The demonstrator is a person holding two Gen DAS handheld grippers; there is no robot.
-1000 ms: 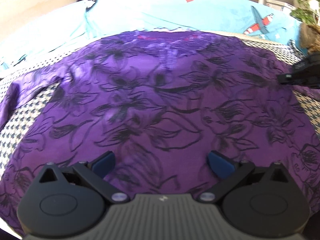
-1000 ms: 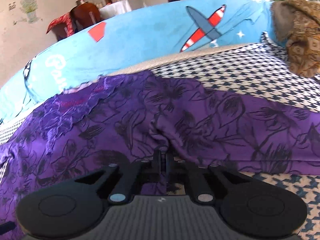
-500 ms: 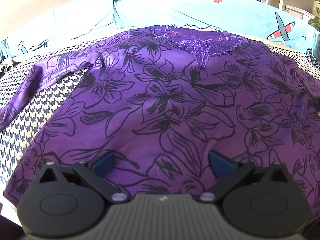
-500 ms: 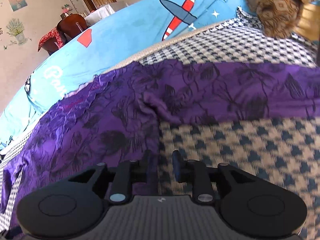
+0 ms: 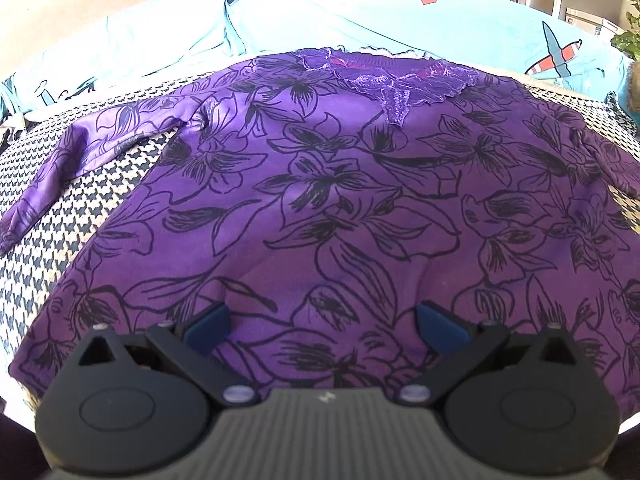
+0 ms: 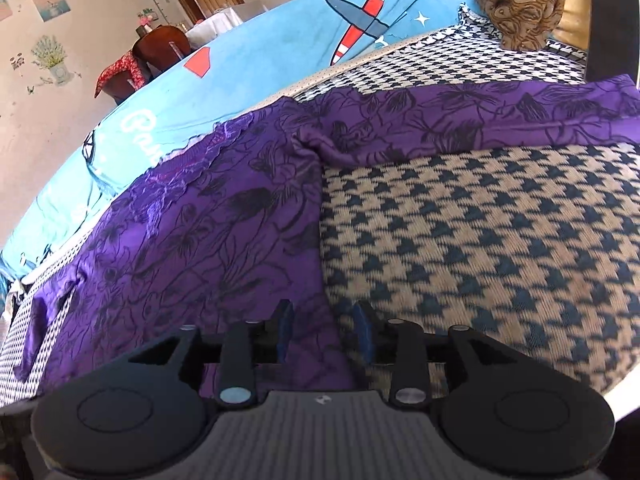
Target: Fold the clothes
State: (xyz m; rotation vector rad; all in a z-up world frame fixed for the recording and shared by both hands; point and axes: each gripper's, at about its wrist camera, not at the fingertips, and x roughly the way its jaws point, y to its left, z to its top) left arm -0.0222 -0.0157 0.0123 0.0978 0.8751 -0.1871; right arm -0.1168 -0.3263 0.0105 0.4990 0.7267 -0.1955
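- A purple long-sleeved top printed with black outlined flowers (image 5: 340, 208) lies spread flat, front up, on a black-and-cream houndstooth-patterned cover (image 6: 480, 240).
- Its long axis runs away from the left wrist camera: the hem is nearest that camera and the lace-trimmed neckline (image 5: 396, 80) is at the far end, next to a turquoise sheet printed with aeroplanes (image 6: 280, 52).
- One sleeve (image 5: 80, 148) stretches out to the left and curves back toward the hem side; the other sleeve (image 6: 480, 116) runs sideways across the houndstooth cover in the right wrist view.
- The left gripper (image 5: 322, 324) sits above the hem with its blue-padded fingers spread wide, holding nothing.
- The right gripper (image 6: 324, 330) is partly open, its two fingers straddling the top's side edge without pinching it.
- Bare houndstooth cover lies to the right of that side edge and below the sideways sleeve.
- The hem's middle is hidden behind the left gripper's body, and the right-hand sleeve's end is cut off by the frame edge.
- A brown patterned cushion (image 6: 524, 0) rests at the far right corner.
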